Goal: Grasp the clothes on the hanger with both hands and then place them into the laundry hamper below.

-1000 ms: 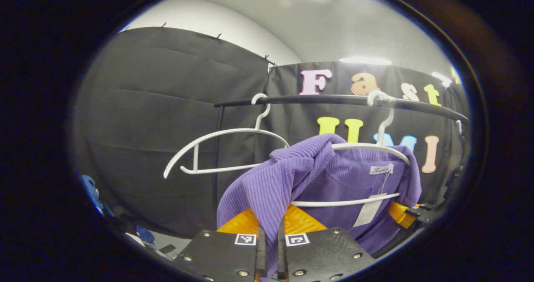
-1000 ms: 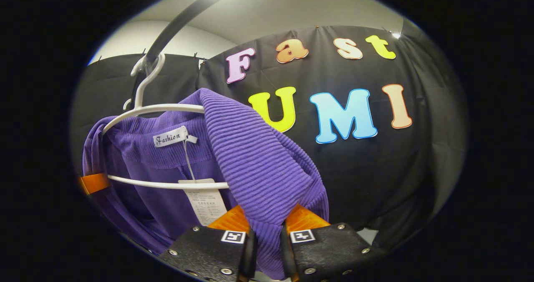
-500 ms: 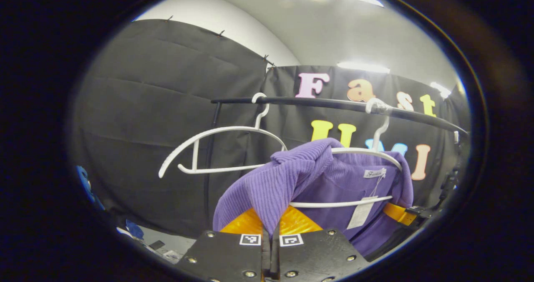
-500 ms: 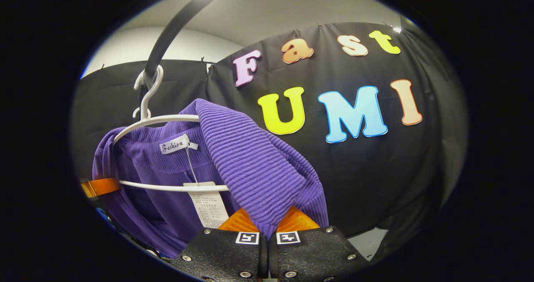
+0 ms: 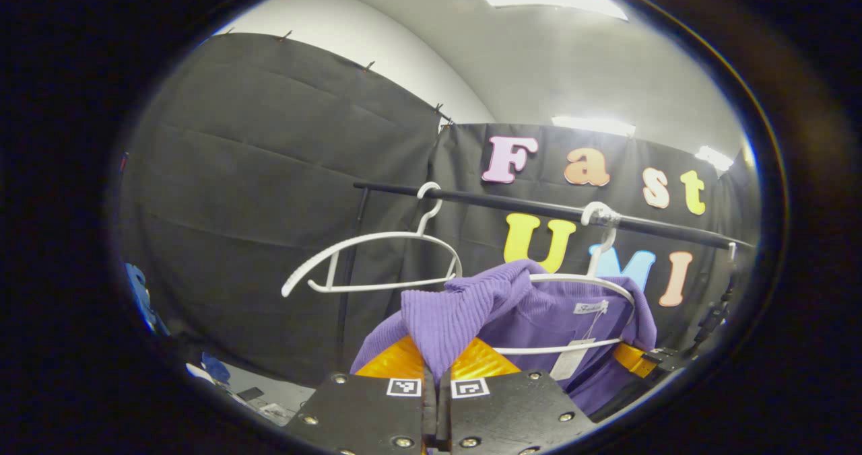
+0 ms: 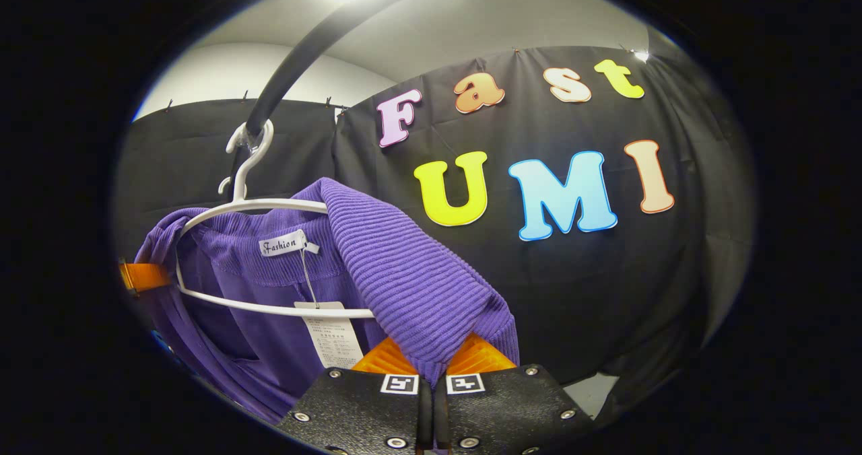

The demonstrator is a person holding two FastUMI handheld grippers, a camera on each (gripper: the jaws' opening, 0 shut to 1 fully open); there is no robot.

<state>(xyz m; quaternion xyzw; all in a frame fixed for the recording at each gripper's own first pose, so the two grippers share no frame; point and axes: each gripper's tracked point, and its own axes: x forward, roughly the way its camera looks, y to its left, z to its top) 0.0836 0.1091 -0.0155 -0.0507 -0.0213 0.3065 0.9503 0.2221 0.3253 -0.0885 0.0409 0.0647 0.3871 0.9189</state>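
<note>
A purple ribbed garment (image 5: 471, 307) hangs on a white hanger (image 5: 592, 281) from the black rail (image 5: 539, 207). My left gripper (image 5: 436, 367) is shut on the garment's left shoulder, the cloth pinched between its orange fingers (image 5: 394, 361). In the right gripper view the same garment (image 6: 404, 273) drapes over the hanger (image 6: 256, 206), with its neck label and paper tag (image 6: 330, 337) showing. My right gripper (image 6: 431, 364) is shut on the right shoulder fold. The other gripper's orange finger (image 6: 141, 276) shows at the far left. The hamper is out of sight.
A second, bare white hanger (image 5: 377, 256) hangs on the rail to the left of the garment. The rail's upright post (image 5: 350, 266) stands behind it. Blue items (image 5: 145, 297) sit at the lower left edge. Black cloth walls close off the back.
Both grippers closed fully on the garment's shoulders, then drew back and down from the rail. The rail and hangers now sit lower and smaller in the left gripper view.
</note>
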